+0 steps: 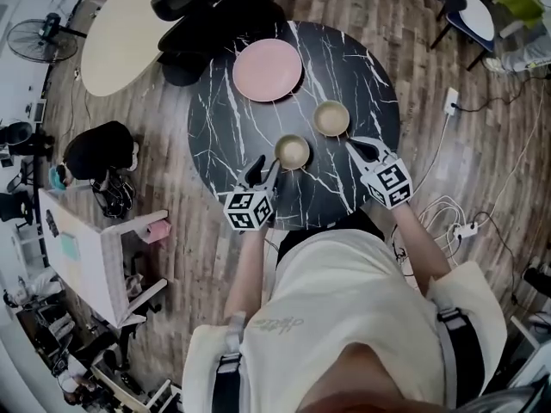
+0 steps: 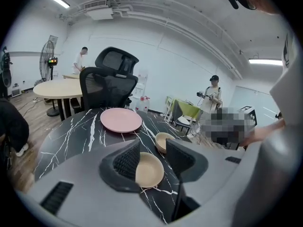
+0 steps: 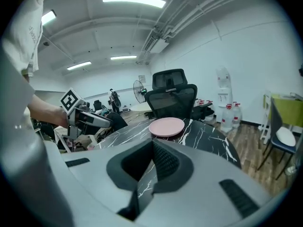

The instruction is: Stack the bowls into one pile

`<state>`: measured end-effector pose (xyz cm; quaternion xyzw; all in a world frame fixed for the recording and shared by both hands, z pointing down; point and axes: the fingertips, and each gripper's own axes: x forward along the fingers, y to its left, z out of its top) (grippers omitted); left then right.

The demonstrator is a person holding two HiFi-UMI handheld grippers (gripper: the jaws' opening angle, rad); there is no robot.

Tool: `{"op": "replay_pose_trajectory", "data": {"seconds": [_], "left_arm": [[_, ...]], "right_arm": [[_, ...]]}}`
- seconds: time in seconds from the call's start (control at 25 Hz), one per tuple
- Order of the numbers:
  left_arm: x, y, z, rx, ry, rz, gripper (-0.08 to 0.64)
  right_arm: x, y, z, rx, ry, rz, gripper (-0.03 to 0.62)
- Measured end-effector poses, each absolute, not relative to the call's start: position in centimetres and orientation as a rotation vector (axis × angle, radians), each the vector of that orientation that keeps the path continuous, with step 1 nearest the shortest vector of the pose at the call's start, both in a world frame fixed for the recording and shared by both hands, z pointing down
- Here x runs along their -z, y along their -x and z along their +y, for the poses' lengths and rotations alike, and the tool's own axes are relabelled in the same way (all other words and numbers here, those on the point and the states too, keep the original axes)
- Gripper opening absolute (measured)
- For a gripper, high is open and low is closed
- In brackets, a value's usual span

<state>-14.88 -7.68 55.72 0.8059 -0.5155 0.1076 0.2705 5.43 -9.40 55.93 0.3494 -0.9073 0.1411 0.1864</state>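
Observation:
Two tan bowls stand apart on the round black marble table (image 1: 224,119). The near bowl (image 1: 293,151) (image 2: 150,170) lies just beyond my left gripper (image 1: 265,167) (image 2: 152,156), whose jaws stand open with the bowl's near rim showing in the gap; I cannot tell if a jaw touches it. The far bowl (image 1: 331,118) (image 2: 163,140) sits to the right and further back. My right gripper (image 1: 353,144) (image 3: 152,148) hovers right of the bowls, shut, with nothing between its jaws. In the right gripper view neither bowl shows; the left gripper (image 3: 87,119) appears at the left.
A pink plate (image 1: 268,70) (image 2: 121,119) (image 3: 166,126) lies at the table's far side. A black office chair (image 1: 207,15) and a beige round table (image 1: 129,24) stand behind. Cables and a power strip (image 1: 452,101) lie on the wooden floor at the right.

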Motion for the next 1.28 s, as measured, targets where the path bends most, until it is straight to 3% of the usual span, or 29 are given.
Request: {"op": "replay_pose_trajectory", "data": {"seconds": [1.28], "left_arm": [[-68.2,16.3,-12.1,-0.401,-2.027,-1.122,0.186]], "right_arm": [[-57.9,-3.7,-7.4,-0.461,-1.093,-2.378,0.008]]}}
